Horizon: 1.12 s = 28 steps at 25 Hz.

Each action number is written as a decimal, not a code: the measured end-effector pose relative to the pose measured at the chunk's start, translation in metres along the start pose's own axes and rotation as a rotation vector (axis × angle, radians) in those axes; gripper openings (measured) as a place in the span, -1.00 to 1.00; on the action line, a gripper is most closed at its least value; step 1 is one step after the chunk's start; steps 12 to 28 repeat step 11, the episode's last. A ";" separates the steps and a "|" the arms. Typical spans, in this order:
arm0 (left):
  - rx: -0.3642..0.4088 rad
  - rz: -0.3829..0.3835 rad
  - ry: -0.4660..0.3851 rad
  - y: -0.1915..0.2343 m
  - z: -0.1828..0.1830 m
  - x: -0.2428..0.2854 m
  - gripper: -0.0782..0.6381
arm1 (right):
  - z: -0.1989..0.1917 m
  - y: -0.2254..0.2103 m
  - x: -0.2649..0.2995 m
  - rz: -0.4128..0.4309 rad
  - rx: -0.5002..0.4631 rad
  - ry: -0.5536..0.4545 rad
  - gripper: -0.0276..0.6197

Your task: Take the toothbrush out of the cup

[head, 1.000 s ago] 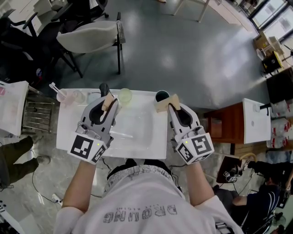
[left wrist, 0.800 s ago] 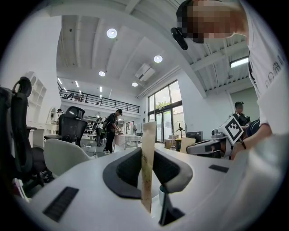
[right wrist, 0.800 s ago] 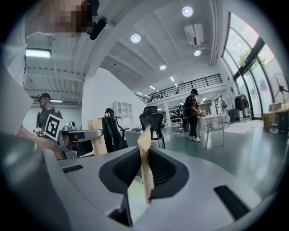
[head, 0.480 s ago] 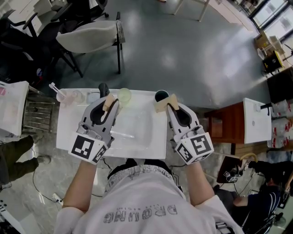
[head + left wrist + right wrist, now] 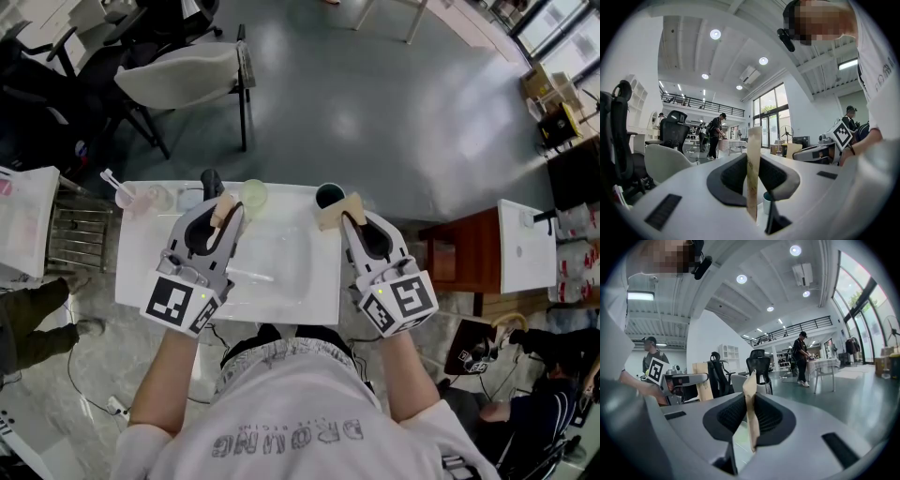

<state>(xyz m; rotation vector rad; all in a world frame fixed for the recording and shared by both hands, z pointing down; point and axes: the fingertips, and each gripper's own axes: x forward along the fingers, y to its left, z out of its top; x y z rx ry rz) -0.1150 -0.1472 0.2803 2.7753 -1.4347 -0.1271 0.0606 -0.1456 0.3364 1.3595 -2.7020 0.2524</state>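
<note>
Left gripper and right gripper: jaws were clenched on nothing, low over the white table.

Toothbrush: it leaned in the pink cup at the far left corner, well apart from both grippers.

Handling judged best: open the left jaws, pinch the handle above the rim, and lift along its lean without tipping the cup.

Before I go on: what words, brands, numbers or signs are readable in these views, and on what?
"DROMNG", a best guess as it is seen upside down and the middle letters are unsure: large outline print on the person's white shirt.
Small line beside that print: too small to read.
Cubes on the left gripper and right gripper: square black-and-white markers, no letters.
Everything else: no legible text.
</note>
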 end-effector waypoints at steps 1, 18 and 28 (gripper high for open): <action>0.000 -0.001 0.000 -0.001 0.000 0.000 -0.58 | 0.000 0.000 -0.001 0.000 0.000 0.000 -0.73; -0.001 -0.008 0.008 -0.004 -0.001 0.001 -0.58 | 0.004 0.003 -0.002 0.008 -0.004 -0.004 -0.73; -0.001 -0.008 0.008 -0.004 -0.001 0.001 -0.58 | 0.004 0.003 -0.002 0.008 -0.004 -0.004 -0.73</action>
